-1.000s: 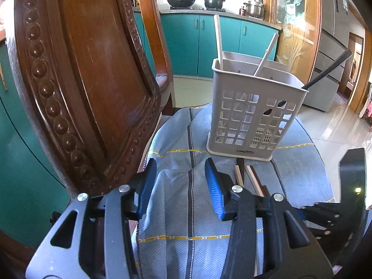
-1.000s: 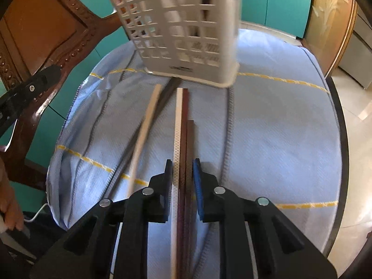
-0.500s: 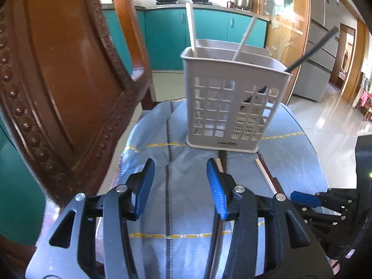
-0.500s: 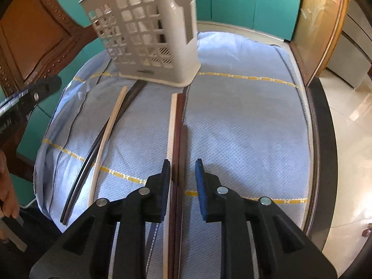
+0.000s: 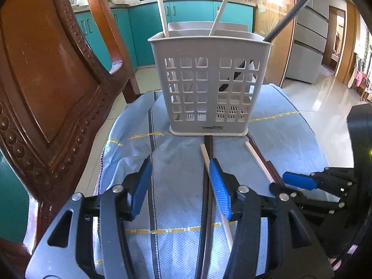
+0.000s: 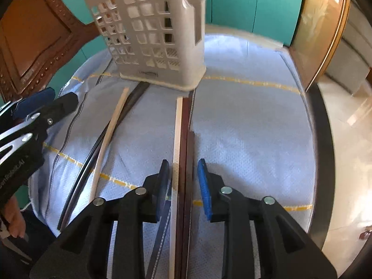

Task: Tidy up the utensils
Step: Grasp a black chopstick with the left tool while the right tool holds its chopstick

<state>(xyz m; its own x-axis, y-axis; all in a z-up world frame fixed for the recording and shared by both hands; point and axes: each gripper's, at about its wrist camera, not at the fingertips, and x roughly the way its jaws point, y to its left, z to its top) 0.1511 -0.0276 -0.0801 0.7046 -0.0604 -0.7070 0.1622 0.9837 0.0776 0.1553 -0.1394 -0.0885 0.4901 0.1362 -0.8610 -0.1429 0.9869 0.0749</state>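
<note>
I read "LONG" low on the basket (image 5: 209,79), frame centre; my left tongs (image 5: 179,186) gape wide, right tongs (image 6: 182,181) straddle chopsticks (image 6: 180,139), not clamped.

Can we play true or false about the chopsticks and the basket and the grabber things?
1. The white basket stands upright on the blue cloth. True.
2. The basket is empty. False: sticks poke out of its top.
3. The right gripper is open around the light and dark brown chopsticks. True.
4. The left gripper squeezes a spoon. False: it is open, holding nothing.
5. All chopsticks are in the basket. False: several lie on the cloth.
</note>
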